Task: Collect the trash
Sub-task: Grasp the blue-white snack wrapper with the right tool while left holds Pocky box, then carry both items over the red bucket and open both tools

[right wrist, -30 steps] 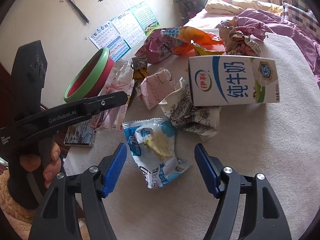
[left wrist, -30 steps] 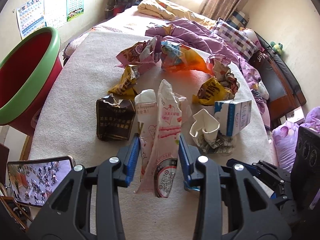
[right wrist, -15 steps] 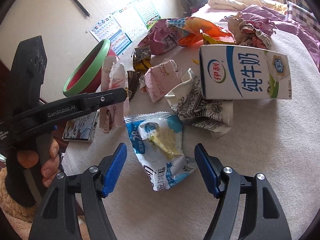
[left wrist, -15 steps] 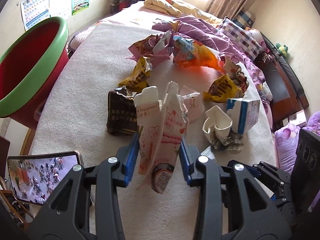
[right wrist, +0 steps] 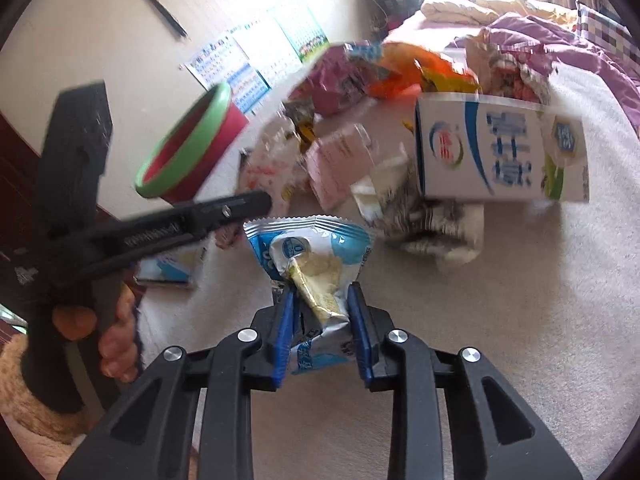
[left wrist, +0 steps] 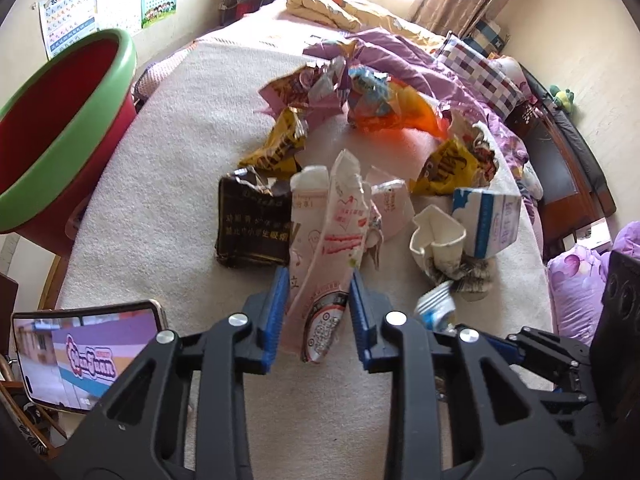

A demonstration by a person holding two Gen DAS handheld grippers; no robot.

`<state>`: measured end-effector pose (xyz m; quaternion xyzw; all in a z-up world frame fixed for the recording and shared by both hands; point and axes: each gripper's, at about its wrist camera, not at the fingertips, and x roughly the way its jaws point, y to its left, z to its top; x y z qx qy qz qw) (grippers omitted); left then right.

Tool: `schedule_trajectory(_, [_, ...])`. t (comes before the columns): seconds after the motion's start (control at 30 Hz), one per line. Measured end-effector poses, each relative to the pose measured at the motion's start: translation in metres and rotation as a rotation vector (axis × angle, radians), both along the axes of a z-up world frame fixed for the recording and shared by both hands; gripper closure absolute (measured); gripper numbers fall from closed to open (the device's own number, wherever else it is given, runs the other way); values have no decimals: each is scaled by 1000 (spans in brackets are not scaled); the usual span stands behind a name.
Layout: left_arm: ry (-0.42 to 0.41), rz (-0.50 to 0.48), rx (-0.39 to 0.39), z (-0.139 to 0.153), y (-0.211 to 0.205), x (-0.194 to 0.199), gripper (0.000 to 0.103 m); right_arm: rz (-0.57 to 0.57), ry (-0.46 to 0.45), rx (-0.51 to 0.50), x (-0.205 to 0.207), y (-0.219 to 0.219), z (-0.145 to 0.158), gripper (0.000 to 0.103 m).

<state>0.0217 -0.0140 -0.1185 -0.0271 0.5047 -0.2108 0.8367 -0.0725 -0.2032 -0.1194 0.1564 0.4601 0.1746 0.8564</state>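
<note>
Blue pads (left wrist: 276, 312) of the left gripper (left wrist: 319, 313) are pressed on a tall crumpled pink-and-white paper wrapper (left wrist: 334, 256), which is held upright between them with its lower end hanging free below the pads; the jaws have just been closing further on it. At the near left of that view a smartphone with a lit screen (left wrist: 86, 348) is seen lying at the edge of the beige fleece blanket (left wrist: 160, 184).

In the right wrist view the right gripper (right wrist: 320, 322) is clamped on a blue-and-white crinkled foil snack packet (right wrist: 310, 252), pinched at its lower half after the jaws have just been closing. To the left, the black handle of the left gripper is held in a person's hand (right wrist: 116, 340).

Just beyond the held wrapper, on the blanket, a dark brown flattened foil bag (left wrist: 252, 226) is seen to the left, and a crushed white paper cup (left wrist: 438, 242) and a blue-and-white milk carton lying on its side (left wrist: 488, 222) to the right. Farther back lie yellow crumpled snack bags (left wrist: 280, 148), a pink crumpled bag (left wrist: 304, 88) and an orange plastic wrapper (left wrist: 408, 116). At the far left a red plastic basin with a green rim (left wrist: 60, 128) is seen tilted beside the bed, and at the far end a purple quilt (left wrist: 404, 64) is bunched.
</note>
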Motion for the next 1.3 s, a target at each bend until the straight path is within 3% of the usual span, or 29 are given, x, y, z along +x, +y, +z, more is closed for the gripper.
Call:
schedule_trajectory(0.63, [-148,18,-45,49,23,-3,83,-135,-203,11,13,-14,68,77])
schedule_trajectory(1.23, [-154,-10,-65,51,51,10,86,-164,-203,-2,24,17,74,77])
schedule_trajectory(1.3, [-127,-42,-69,47,49,13,81,-174,-200,-3,23,17,73,77])
